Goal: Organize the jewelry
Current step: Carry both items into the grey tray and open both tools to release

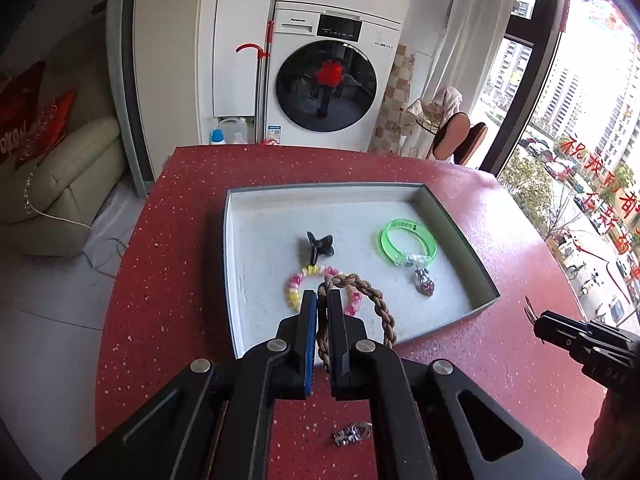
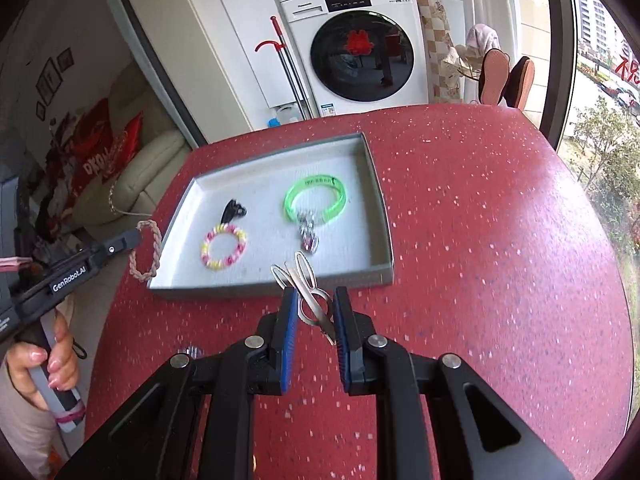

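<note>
Red table [image 1: 160,240], braided bracelet [image 1: 376,300] clamped

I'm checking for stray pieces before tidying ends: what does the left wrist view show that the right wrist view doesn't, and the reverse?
Only the left wrist view: a small silver charm lying clearly on the red table, near side of the tray; the right view shows just a silvery glint there.

Only the right wrist view: the person's hand on the left gripper's handle.

Both: the tray holding a black claw clip, beaded bracelet and green bangle; the left gripper shut on a braided band; the right gripper shut on silver hair clips.
</note>
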Demonstrator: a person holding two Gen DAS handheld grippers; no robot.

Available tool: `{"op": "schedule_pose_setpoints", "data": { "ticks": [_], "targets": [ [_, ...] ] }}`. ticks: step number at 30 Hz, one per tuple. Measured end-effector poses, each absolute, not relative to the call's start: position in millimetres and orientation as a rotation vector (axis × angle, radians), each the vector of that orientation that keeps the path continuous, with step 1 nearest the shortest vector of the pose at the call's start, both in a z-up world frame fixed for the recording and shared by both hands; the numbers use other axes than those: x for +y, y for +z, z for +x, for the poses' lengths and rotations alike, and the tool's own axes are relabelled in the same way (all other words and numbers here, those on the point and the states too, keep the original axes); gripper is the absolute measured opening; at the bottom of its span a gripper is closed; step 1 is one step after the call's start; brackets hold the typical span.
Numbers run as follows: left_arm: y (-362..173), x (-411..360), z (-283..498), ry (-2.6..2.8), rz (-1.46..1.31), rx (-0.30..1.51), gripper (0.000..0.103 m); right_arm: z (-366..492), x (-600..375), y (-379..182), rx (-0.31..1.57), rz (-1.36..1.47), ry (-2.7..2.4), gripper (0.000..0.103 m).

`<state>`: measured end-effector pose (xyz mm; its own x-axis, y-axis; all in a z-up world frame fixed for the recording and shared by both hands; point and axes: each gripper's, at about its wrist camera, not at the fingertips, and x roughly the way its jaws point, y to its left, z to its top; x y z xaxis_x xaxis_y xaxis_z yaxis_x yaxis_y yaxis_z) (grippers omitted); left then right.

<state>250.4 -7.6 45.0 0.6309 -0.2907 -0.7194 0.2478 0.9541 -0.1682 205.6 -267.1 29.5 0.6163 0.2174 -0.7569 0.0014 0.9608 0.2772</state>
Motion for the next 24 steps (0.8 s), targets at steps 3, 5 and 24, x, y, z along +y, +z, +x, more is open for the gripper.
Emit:
{"op": "schedule_pose_setpoints", "data": {
  "ticks": [3,5,24],
  "targets": [
    [50.0,-13.3,266.2,-0.295,-0.030,0.816,0.023,227.3,-267.0,28.6,0.907,0.267,0.108,0.020],
    [51.2,-17.2,276.8,-0.287,-0.013,0.811,0.023,242.6,-266.2,25.2,0.917,0.269,0.097,0.020],
    [-21.8,-30.6,317.9,-0.187,0.062,0.924,0.023,301.6,-256.7,-44.0,1.038,0.212,-0.017,0.020]
  ]
}}
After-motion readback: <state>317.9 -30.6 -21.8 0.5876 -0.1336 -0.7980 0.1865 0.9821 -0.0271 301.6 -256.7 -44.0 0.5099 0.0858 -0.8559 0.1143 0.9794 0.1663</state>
